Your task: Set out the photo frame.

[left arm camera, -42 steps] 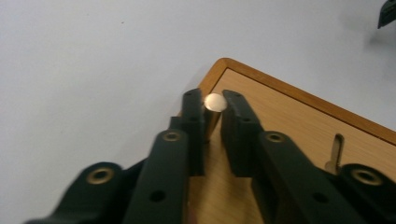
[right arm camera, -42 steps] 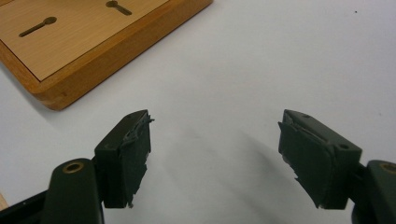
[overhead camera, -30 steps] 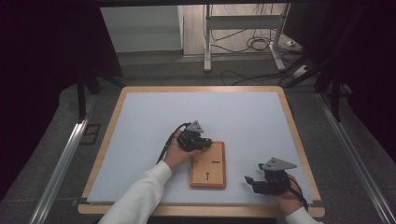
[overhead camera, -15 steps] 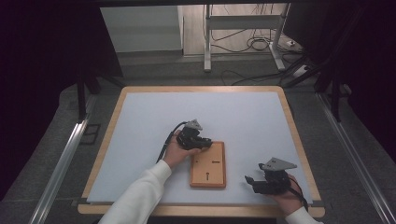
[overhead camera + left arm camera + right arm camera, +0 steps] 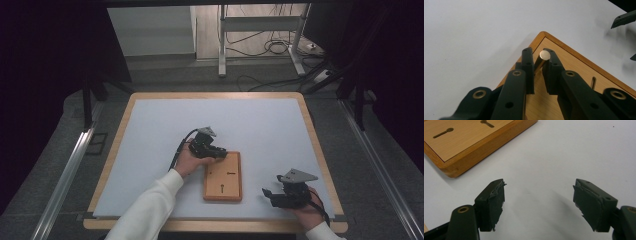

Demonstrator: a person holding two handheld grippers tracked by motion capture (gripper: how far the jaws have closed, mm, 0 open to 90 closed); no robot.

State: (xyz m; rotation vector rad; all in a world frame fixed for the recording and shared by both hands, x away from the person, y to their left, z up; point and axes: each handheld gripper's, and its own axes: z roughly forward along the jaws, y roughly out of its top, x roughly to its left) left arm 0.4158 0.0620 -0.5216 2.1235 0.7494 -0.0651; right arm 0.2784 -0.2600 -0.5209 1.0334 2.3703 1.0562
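Note:
A wooden board (image 5: 223, 177) with two keyhole slots (image 5: 442, 133) lies on the white mat near the front. My left gripper (image 5: 214, 148) sits over the board's far left corner (image 5: 543, 33), shut on a small metal pin (image 5: 541, 58) whose round end faces the camera. A slot (image 5: 593, 82) shows on the board just beyond the jaws. My right gripper (image 5: 272, 195) rests low on the mat to the right of the board, jaws wide open with nothing between its fingers (image 5: 491, 202).
The white mat (image 5: 150, 135) covers a wood-edged table (image 5: 125, 115). A metal stand and loose cables (image 5: 260, 45) sit on the floor behind the table. Rails run along both sides.
The left gripper has shifted slightly toward the board's far left corner with the pin. The right gripper has barely moved.

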